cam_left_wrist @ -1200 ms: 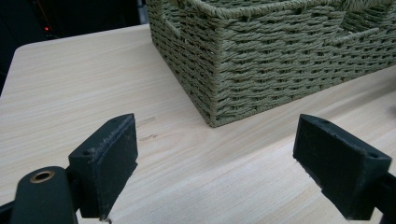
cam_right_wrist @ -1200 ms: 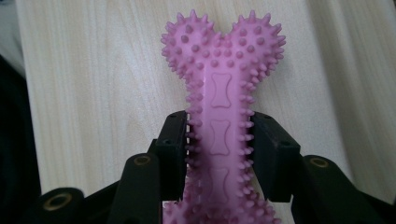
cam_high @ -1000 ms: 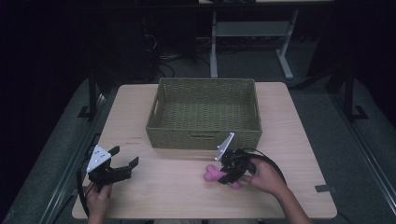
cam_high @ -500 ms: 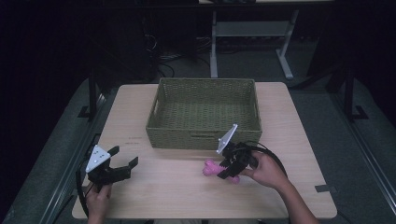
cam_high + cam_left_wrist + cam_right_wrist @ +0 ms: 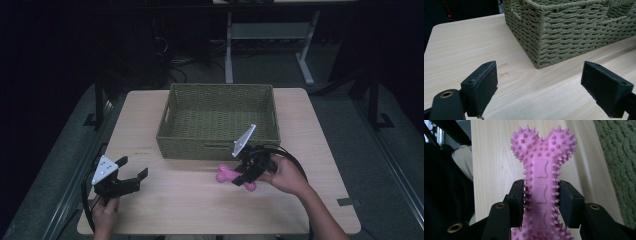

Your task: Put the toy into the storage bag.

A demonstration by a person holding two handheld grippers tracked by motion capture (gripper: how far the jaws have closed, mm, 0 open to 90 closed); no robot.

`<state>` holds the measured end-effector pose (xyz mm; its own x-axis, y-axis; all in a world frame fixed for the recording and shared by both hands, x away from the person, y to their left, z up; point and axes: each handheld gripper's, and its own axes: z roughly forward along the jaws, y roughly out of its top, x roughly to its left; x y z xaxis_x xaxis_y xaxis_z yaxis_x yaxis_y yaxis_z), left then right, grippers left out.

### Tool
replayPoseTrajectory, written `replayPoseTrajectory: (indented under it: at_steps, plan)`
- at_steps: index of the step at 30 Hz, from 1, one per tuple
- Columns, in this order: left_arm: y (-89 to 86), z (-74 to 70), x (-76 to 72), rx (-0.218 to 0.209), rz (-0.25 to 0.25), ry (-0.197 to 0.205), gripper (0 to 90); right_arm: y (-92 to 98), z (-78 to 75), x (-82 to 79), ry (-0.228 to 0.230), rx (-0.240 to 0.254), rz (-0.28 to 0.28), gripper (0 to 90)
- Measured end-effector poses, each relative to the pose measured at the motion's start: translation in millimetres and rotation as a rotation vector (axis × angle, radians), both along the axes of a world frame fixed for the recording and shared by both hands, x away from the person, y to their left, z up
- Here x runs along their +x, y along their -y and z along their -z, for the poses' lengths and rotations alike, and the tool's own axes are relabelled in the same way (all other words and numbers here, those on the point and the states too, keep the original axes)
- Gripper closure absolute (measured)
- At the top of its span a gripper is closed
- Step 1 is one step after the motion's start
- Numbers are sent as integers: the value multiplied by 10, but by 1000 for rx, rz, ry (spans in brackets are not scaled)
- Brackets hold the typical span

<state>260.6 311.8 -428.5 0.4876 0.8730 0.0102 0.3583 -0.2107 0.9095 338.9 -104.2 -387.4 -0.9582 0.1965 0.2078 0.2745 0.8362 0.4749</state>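
The right gripper (image 5: 239,179) is clenched on a pink rubber bone-shaped toy with small spikes (image 5: 231,176). In the right gripper view the two black jaws press on the narrow shaft of the toy (image 5: 541,187) from both sides, and its knobbed end points away from the camera, over the table. In the high view the toy is in front of the near wall of the basket, close to it but not touching it, and it seems to be held a little above the table surface. The person's right hand (image 5: 287,175) holds the gripper from the right side.

The green woven rectangular basket (image 5: 220,147) stands in the middle of the light wooden table (image 5: 190,210), and nothing lies in it.

The left gripper (image 5: 134,170) is released. Its jaws stand wide apart with nothing between them, near the left front corner of the table, well apart from the toy. In the left gripper view its jaws (image 5: 544,90) point toward one corner of the basket (image 5: 564,32), with bare table between them. The left hand (image 5: 105,212) grasps it from below.
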Motion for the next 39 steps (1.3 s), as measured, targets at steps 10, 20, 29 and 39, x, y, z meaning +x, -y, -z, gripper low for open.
replayPoseTrajectory:
  at_steps: [10,20,29,39]
  plan:
    - [0,0,2,2,2,0,133,21,-147,63,6,9,-4,579]
    - [-7,-1,2,-2,0,2,133,45,-324,126,16,27,-2,579]
    - [-12,-1,2,-2,-1,2,133,67,-429,178,18,29,1,579]
    - [-24,-4,2,-3,0,3,133,80,-543,253,13,37,4,578]
